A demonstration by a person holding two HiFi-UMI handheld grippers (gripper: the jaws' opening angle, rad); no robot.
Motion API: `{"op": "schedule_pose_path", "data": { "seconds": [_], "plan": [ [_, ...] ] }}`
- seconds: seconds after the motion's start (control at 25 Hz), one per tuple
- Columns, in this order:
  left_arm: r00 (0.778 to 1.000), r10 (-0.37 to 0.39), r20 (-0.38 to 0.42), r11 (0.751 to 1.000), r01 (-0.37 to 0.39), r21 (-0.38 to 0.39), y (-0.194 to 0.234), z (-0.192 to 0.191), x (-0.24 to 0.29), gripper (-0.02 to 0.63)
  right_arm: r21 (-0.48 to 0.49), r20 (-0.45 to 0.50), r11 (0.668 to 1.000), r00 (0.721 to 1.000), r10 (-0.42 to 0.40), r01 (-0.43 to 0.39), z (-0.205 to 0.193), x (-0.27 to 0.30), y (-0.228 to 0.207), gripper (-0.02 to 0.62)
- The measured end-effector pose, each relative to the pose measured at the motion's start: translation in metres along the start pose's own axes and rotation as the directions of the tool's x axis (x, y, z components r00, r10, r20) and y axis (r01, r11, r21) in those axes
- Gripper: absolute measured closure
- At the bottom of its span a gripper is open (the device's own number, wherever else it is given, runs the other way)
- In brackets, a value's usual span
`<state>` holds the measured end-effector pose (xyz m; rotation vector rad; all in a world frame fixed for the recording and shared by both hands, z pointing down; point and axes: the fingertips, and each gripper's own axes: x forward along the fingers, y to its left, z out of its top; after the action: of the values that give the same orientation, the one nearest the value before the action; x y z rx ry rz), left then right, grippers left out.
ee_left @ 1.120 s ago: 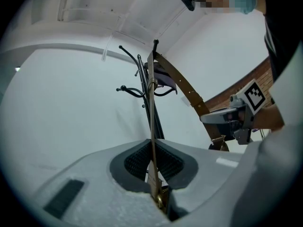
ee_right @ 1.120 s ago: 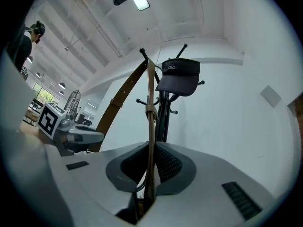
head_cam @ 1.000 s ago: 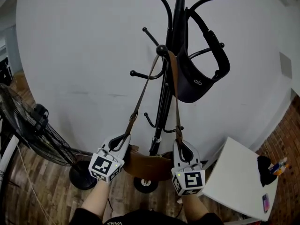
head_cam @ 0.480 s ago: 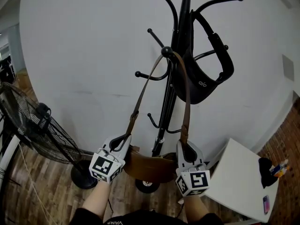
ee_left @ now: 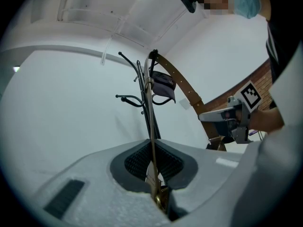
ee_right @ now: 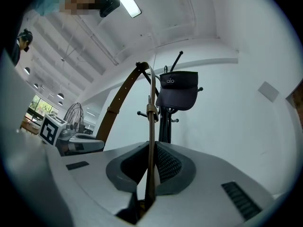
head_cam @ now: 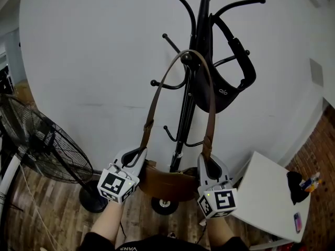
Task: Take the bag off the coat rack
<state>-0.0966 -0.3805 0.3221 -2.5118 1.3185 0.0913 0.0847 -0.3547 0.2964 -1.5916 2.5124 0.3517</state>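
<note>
Far left there's a black standing fan (head_cam: 39, 143) on the wood floor (head_cam: 52, 218). Next to it, low in the head view, the left gripper (head_cam: 137, 155) has its jaws pinched nearly closed on the left side of the strap (head_cam: 153, 102). In the left gripper view (ee_left: 152, 167) the strap (ee_left: 151, 126) runs edge-on straight up through the dark pads, with a brass buckle right at the bottom.

The brown bag (head_cam: 168, 184) hangs low between the two grippers, in front of the base of the coat rack (head_cam: 184, 106). Its body lies sideways, long axis running left to right, top edge up. The strap goes up from each end and makes a tall narrow upside-down U. The top of the loop arches over the ball end of one peg (head_cam: 185, 58). I can't tell if it's resting on the ball or just clear of it.

A black visor (head_cam: 226, 85) hangs from a higher hook, just right of the pole.

The right gripper (head_cam: 208, 162) is clamped on the right side of the strap the same way. In the right gripper view (ee_right: 150, 171) the strap (ee_right: 151, 126) sits squeezed between nearly closed pads and points up toward the rack.

Far right, a white table (head_cam: 261, 203) has a phone (head_cam: 297, 223) and a dark object (head_cam: 296, 186) on it.
</note>
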Motion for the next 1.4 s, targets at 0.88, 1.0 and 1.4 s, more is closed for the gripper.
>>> {"op": "schedule_pose_path", "data": {
  "seconds": [0.88,1.0,1.4],
  "plan": [
    [1.0,-0.018,0.011,0.999,0.018,-0.028,-0.018,0.011,-0.064,0.587,0.021,-0.011,1.0,1.0,-0.015,0.015,0.011,-0.05,0.047,0.569],
    [1.0,-0.03,-0.003,0.999,0.03,-0.036,-0.024,0.004,-0.074,0.587,0.03,-0.035,0.999,0.999,-0.022,0.023,0.002,-0.06,0.055,0.569],
    [0.995,-0.077,-0.059,0.994,0.073,-0.08,-0.048,-0.021,-0.111,0.586,0.06,-0.111,0.997,0.993,-0.05,0.057,-0.027,-0.097,0.078,0.569]
  ]
}}
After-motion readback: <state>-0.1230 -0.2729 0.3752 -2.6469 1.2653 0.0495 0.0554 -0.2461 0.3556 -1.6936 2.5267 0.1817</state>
